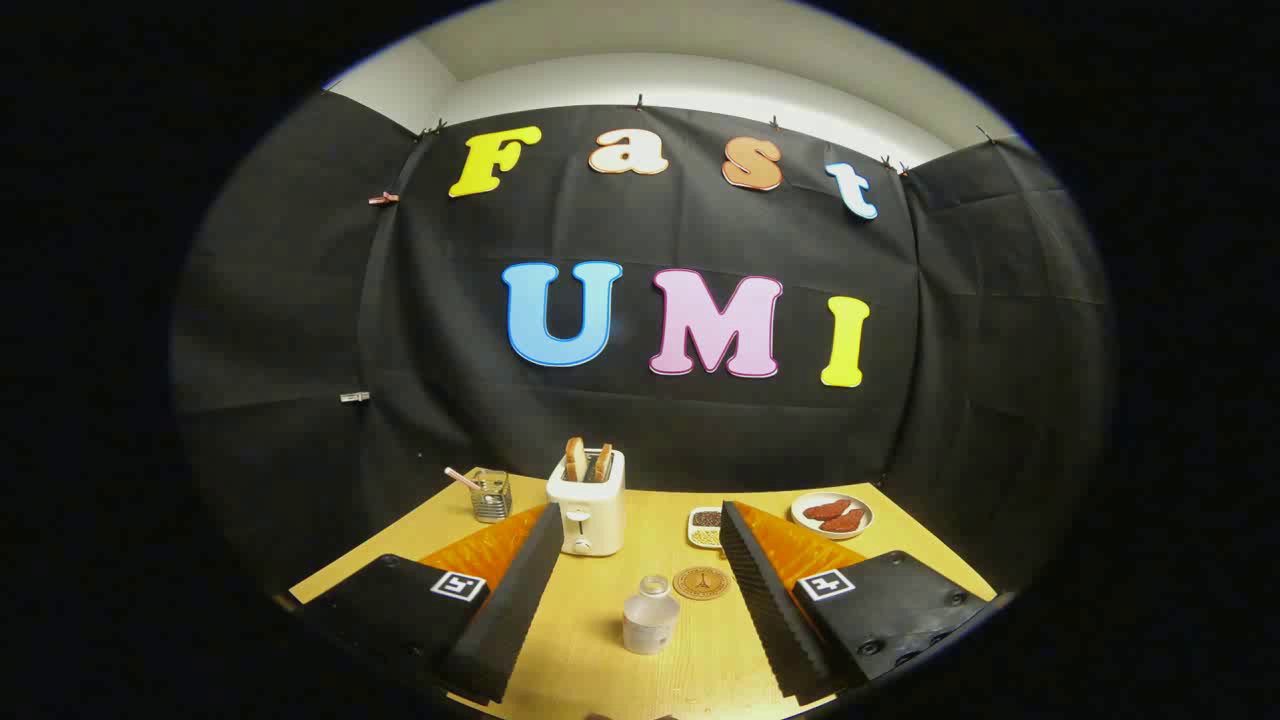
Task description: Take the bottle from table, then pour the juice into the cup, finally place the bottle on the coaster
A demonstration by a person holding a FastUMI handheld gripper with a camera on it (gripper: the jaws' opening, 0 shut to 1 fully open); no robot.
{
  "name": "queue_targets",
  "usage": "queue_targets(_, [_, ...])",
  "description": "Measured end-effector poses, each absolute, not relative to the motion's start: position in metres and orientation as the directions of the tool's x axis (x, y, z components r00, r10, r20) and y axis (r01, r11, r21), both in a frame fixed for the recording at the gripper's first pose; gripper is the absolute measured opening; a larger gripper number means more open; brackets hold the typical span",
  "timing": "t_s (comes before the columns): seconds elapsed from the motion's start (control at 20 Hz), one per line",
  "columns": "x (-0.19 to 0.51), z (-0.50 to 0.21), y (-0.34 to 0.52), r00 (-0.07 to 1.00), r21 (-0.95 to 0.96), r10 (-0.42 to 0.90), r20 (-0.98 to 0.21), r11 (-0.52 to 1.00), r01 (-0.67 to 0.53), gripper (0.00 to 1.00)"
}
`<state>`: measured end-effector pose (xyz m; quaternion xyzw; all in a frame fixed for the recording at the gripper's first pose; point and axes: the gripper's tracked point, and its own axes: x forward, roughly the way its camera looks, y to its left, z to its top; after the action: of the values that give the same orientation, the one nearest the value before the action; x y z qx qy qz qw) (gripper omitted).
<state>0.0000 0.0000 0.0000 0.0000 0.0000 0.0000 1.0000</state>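
tool wide open, holding nothing, fingers straddling the bottle so it's lined up for a grab | bottle upright on table | coaster just beyond it | can't spot the cup

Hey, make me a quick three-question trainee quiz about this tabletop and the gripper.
1. True or false: the jaws of the gripper are closed on the bottle.
2. Which lies closest to the bottle? A) coaster B) toaster C) plate of meat
3. Fill in: two slices of ____ stick up from the toaster.

Key:
1. False; the jaws stand open, with the bottle upright on the table between them, untouched.
2. A; the coaster lies just beside it.
3. Bread.
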Motion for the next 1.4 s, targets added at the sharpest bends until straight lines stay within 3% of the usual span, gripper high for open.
queue_targets(0.95, [0.001, -0.008, 0.002, 0.997, -0.068, 0.063, -0.041, 0.995, -0.066, 0.97])
queue_targets(1.4, [-0.003, -0.026, 0.013, 0.99, 0.01, 0.128, -0.052, 0.992, -0.128, 0.97])
